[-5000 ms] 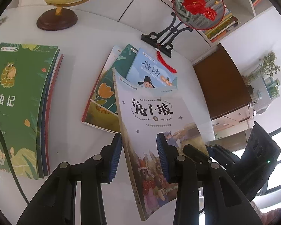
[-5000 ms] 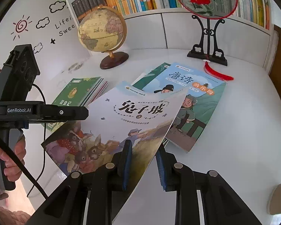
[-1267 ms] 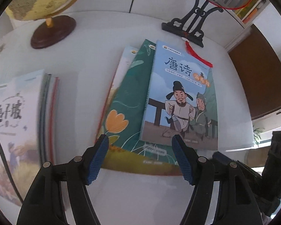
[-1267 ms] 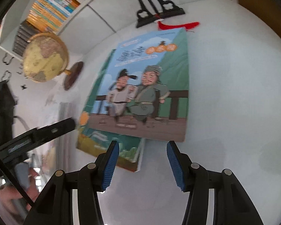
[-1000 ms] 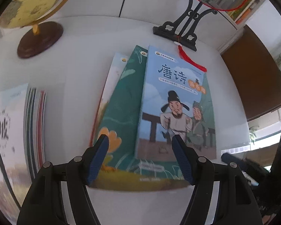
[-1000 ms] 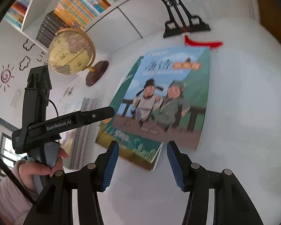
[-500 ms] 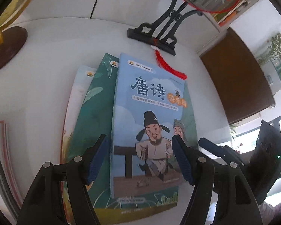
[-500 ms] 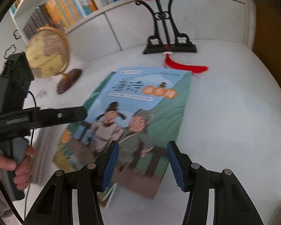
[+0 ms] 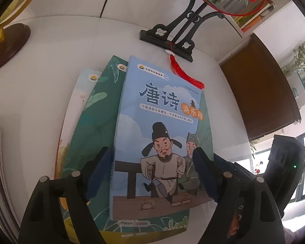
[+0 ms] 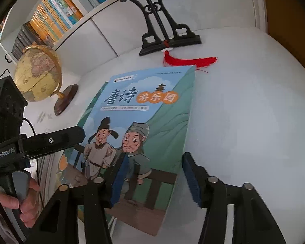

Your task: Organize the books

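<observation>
Both grippers have come in over the blue book since a second ago, and it now fills the space between their fingers. The left gripper (image 9: 152, 174) is spreading its fingers across the blue book (image 9: 160, 134), one each side of the lower cover, clamping nothing. The right gripper (image 10: 152, 181) is opening too, straddling the book's right edge, likely to lift it off the pile. Under it lie a green book (image 9: 91, 126) and a pale one (image 9: 79, 93) on the counter (image 10: 244, 109). Beyond the fingertips stand a fan stand (image 9: 172, 38) and a globe (image 10: 38, 73); the bookshelf (image 10: 50, 8) is full.
</observation>
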Available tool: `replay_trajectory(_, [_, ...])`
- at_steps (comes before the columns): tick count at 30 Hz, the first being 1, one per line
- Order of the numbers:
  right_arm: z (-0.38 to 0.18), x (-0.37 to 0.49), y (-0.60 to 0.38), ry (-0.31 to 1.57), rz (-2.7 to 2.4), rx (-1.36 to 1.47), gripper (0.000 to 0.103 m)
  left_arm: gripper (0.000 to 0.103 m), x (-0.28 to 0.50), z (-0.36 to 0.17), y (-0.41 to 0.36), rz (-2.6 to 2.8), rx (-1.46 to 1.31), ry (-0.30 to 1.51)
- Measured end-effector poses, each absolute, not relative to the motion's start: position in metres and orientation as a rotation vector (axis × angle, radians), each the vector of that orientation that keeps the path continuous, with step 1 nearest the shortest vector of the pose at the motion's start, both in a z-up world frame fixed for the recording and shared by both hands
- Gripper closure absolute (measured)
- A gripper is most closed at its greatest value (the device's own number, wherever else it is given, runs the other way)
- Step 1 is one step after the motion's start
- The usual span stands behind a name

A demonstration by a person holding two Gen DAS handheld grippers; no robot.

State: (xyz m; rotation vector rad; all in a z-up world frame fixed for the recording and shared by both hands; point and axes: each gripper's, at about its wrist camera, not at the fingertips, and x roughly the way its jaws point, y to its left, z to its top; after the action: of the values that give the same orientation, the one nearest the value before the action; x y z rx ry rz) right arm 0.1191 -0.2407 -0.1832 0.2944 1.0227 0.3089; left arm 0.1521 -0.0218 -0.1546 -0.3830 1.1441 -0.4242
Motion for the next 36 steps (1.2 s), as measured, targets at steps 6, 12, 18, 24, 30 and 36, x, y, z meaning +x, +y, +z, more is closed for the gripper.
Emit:
replay_trajectory(6, [-0.183,0.120,-0.238,1.059,0.324,0.340,0.037,0.019,0.144,-0.154,-0.023,-0.410,-0.378,1.169])
replay_trajectory(12, [-0.183,0.115,-0.236,1.097,0.340,0.386,0.029,0.019,0.134,-0.152,-0.028,-0.385,-0.336,1.208])
replay_trajectory(18, [-0.177,0.107,-0.233,1.110,0.366,0.385,0.028,0.019,0.104,-0.149,-0.031,-0.366,-0.300,1.220])
replay_trajectory(24, [-0.175,0.091,-0.224,1.130,0.409,0.357,0.027,0.019,0.070,-0.150,-0.019,-0.338,-0.329,1.224])
replay_trajectory(30, [-0.175,0.077,-0.206,1.152,0.469,0.327,0.026,0.019,0.049,-0.153,0.003,-0.274,-0.386,1.209])
replay_trajectory(36, [-0.178,0.073,-0.184,1.170,0.569,0.255,0.024,0.019,0.044,-0.154,0.023,-0.210,-0.422,1.199])
